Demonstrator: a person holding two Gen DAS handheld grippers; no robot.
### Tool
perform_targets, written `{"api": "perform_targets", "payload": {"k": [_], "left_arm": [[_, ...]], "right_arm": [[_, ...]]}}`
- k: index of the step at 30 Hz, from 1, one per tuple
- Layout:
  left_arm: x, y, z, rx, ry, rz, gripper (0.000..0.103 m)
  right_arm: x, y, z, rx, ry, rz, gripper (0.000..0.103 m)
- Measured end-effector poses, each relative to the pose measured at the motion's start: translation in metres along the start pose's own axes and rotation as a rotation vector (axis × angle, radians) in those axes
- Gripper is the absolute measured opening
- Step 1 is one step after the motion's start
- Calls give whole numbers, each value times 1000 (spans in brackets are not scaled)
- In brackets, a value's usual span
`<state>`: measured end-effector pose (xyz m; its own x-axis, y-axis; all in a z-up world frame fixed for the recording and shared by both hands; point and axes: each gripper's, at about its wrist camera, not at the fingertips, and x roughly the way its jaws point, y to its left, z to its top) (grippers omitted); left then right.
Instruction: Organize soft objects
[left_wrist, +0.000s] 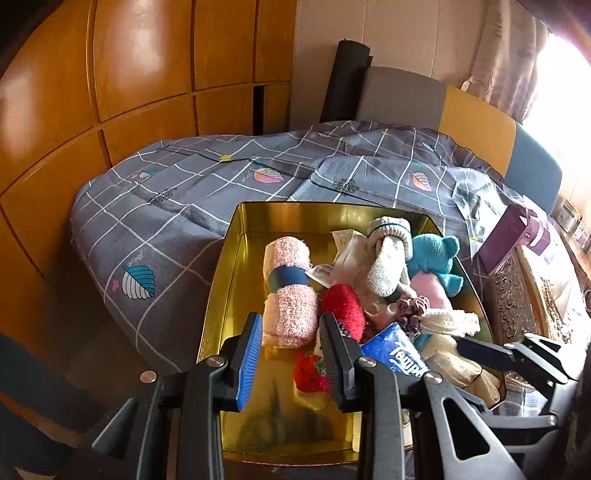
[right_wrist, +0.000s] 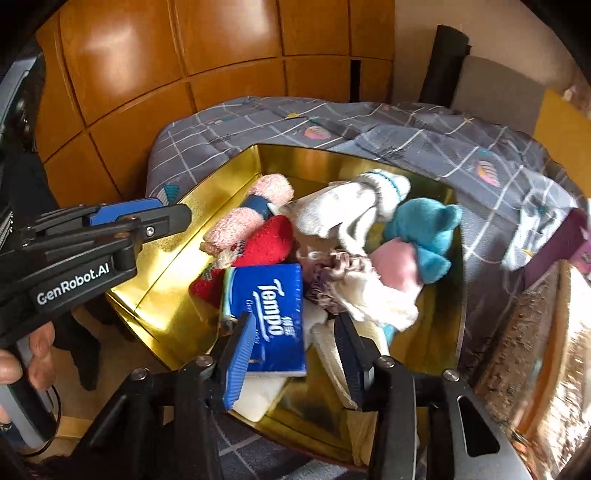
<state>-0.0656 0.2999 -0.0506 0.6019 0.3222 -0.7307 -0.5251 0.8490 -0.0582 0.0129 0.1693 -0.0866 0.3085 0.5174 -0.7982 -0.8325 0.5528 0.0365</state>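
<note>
A gold tin box (left_wrist: 236, 266) (right_wrist: 155, 280) sits on a grey checked quilt and holds several soft things: a rolled pink towel (left_wrist: 288, 291) (right_wrist: 251, 210), a red fuzzy sock (left_wrist: 343, 306) (right_wrist: 266, 240), white socks (left_wrist: 388, 254) (right_wrist: 354, 206), a teal plush (left_wrist: 436, 258) (right_wrist: 424, 232), and a blue Tempo tissue pack (left_wrist: 399, 358) (right_wrist: 266, 306). My left gripper (left_wrist: 290, 354) is open above the box's near left part, just in front of the towel. My right gripper (right_wrist: 295, 358) is open over the tissue pack. The left gripper also shows in the right wrist view (right_wrist: 140, 218).
The grey quilt (left_wrist: 166, 229) covers the bed beyond the box. A purple carton (left_wrist: 509, 236) and an ornate box (left_wrist: 517, 295) lie to the right. Orange wooden wardrobe doors (left_wrist: 110, 74) stand behind and to the left.
</note>
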Motion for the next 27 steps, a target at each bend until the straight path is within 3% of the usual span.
{"api": "perform_targets", "payload": {"k": [4, 10, 19, 25, 27], "left_arm": [[-5, -7, 0, 7, -20, 11, 36], [-15, -23, -1, 32, -59, 7, 40], [-28, -57, -5, 77, -90, -19, 42], [-36, -76, -9, 121, -114, 4, 42], [-38, -78, -9, 124, -119, -3, 49]], "right_arm": [[-24, -4, -7, 31, -69, -52, 66], [-50, -14, -22, 97, -137, -213, 77], [-81, -40, -40, 217, -205, -361, 85], [-92, -56, -48, 275, -228, -401, 85], [-93, -59, -50, 284, -232, -408, 85]]}}
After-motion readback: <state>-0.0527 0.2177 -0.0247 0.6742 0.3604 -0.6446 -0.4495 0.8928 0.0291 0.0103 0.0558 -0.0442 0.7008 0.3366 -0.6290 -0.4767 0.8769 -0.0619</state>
